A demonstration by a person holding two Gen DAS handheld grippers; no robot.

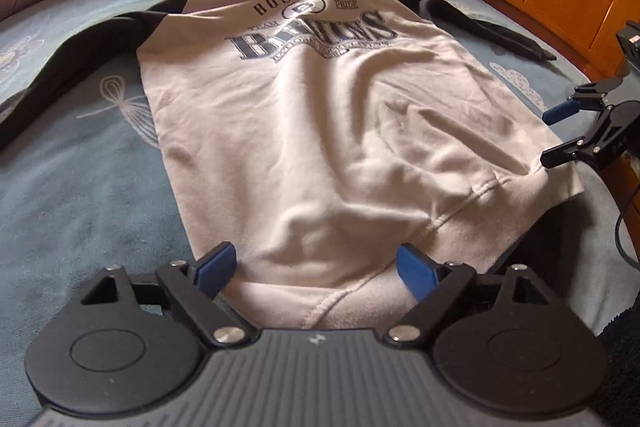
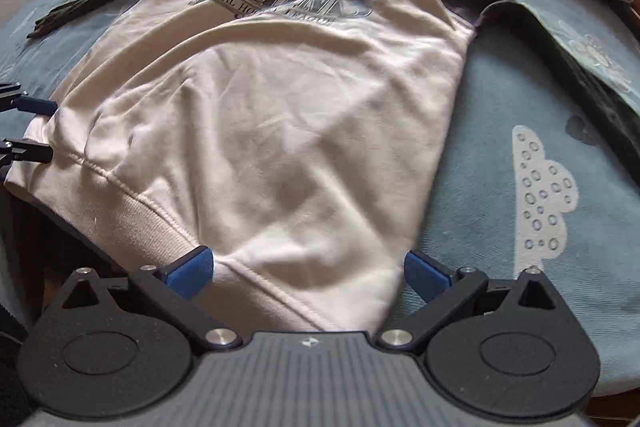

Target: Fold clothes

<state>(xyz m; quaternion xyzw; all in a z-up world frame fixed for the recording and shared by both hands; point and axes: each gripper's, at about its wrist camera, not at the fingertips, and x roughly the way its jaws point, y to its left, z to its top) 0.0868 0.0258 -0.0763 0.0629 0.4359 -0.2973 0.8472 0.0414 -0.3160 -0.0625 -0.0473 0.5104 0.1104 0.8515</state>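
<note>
While flat, sweatshirt (image 1: 304,131) collar-away, lengthwise.

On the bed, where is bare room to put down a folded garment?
Bare blue bedsheet lies between the sweatshirt body and its black left sleeve. In the right wrist view, another free patch holds the cloud print, bordered by the right sleeve. The hem is crowded: left claw and right claw, both open.

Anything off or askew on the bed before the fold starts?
Nothing damaged or spilled. The sweatshirt lies face up on the bedspread, wrinkled above the hem, which hangs at the bed's edge. Both sleeves are spread out. Left gripper and right gripper are open.
</note>
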